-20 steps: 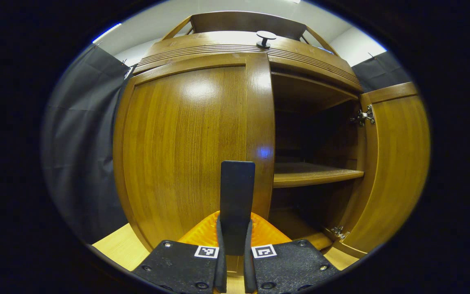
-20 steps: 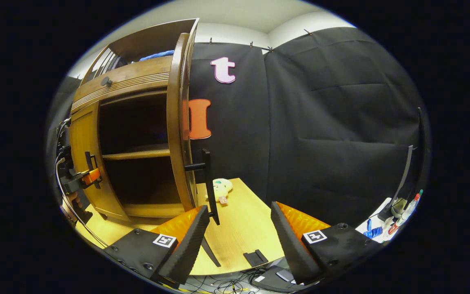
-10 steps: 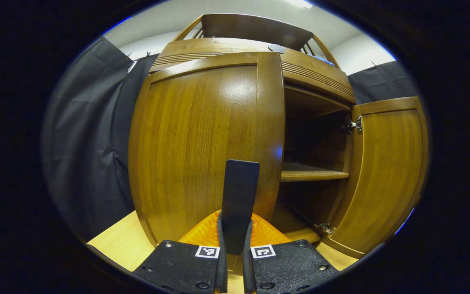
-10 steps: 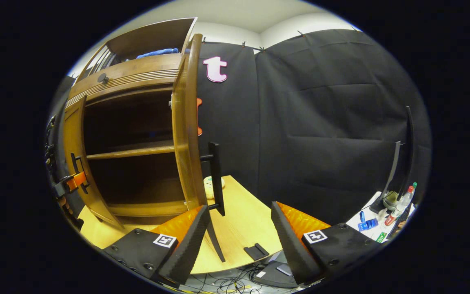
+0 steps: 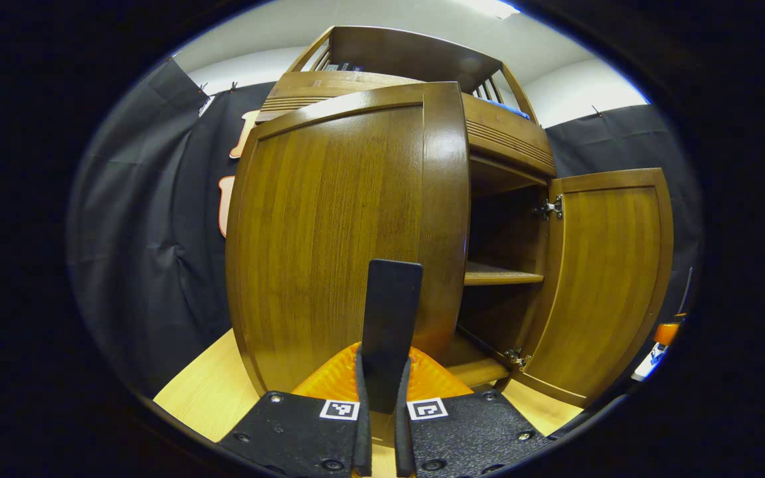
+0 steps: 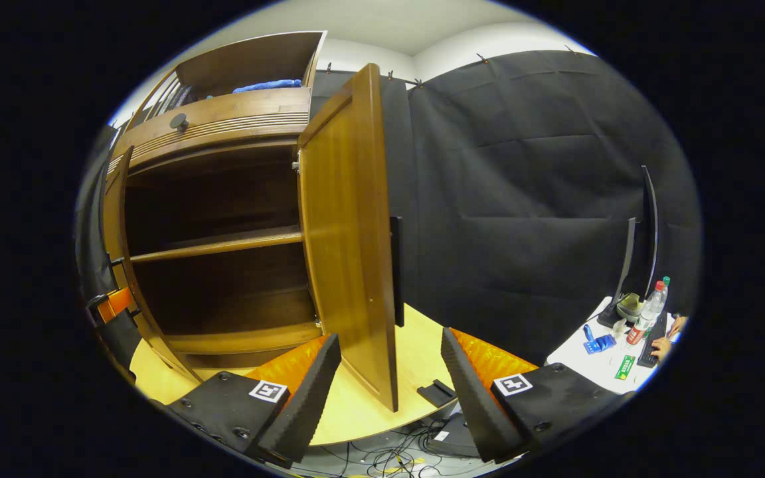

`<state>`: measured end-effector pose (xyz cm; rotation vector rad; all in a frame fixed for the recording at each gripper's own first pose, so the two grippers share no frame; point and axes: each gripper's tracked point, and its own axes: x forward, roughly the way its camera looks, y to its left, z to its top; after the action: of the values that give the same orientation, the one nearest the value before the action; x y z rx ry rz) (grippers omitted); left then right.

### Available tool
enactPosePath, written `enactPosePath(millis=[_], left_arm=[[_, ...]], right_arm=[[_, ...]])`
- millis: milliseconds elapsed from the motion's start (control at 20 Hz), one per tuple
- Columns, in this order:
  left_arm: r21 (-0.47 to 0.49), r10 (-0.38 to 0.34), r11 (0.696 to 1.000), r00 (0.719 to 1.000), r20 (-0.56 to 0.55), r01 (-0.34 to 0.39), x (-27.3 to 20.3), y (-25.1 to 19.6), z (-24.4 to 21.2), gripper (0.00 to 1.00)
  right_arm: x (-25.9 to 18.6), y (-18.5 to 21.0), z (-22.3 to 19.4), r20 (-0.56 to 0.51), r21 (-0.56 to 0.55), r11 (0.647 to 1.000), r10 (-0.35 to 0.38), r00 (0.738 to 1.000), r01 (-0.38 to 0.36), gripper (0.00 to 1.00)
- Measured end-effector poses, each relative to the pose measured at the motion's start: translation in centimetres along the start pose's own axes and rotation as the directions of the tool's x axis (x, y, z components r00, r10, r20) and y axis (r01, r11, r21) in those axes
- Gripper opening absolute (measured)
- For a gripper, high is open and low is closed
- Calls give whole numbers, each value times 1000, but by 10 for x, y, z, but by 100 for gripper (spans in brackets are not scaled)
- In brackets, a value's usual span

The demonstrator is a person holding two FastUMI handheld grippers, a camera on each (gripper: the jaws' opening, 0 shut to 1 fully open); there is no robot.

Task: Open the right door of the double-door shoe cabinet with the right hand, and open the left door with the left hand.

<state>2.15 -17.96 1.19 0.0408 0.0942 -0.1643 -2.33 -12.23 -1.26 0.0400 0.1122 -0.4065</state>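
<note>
The wooden shoe cabinet (image 5: 489, 139) stands on a light table with both doors swung out. In the left gripper view the left door (image 5: 342, 232) is close in front, and my left gripper (image 5: 382, 364) is shut on its black bar handle (image 5: 390, 312). The right door (image 5: 605, 285) hangs open at the right. In the right gripper view the right door (image 6: 349, 232) shows its inner face, with its black handle (image 6: 396, 269) behind its edge. My right gripper (image 6: 389, 392) is open just below the door, holding nothing. The left gripper (image 6: 113, 307) shows far left by the left door (image 6: 117, 226).
Inside the cabinet a shelf (image 6: 216, 244) crosses the dark cavity. A round knob (image 6: 178, 121) sits on the top drawer, a blue cloth (image 6: 266, 85) above it. A white side table (image 6: 595, 362) with bottles and a monitor stands right. Cables lie below the tabletop's (image 6: 356, 411) front edge.
The left door has swung further out with my left gripper on its handle. The right door has turned its inner face to my right gripper, which stays open and off the handle.
</note>
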Motion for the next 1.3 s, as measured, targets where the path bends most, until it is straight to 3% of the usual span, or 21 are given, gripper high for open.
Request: enactPosePath(millis=[500, 750, 800, 1300], left_arm=[[-12, -33, 999, 999, -7, 32, -10, 8, 5, 12], [-9, 3, 1000, 1000, -13, -3, -15, 18, 4, 9], [-11, 13, 1000, 1000, -17, -13, -14, 22, 4, 8], [-4, 120, 993, 992, -29, -120, -25, 49, 7, 3]], right_arm=[[-13, 57, -2, 4, -20, 998, 63, 998, -63, 89], [-13, 75, -4, 1, -35, 994, 101, 995, -101, 100], [-13, 78, -4, -3, -36, 993, 108, 994, -108, 89], [-14, 112, -4, -9, -53, 978, 200, 980, -200, 89]])
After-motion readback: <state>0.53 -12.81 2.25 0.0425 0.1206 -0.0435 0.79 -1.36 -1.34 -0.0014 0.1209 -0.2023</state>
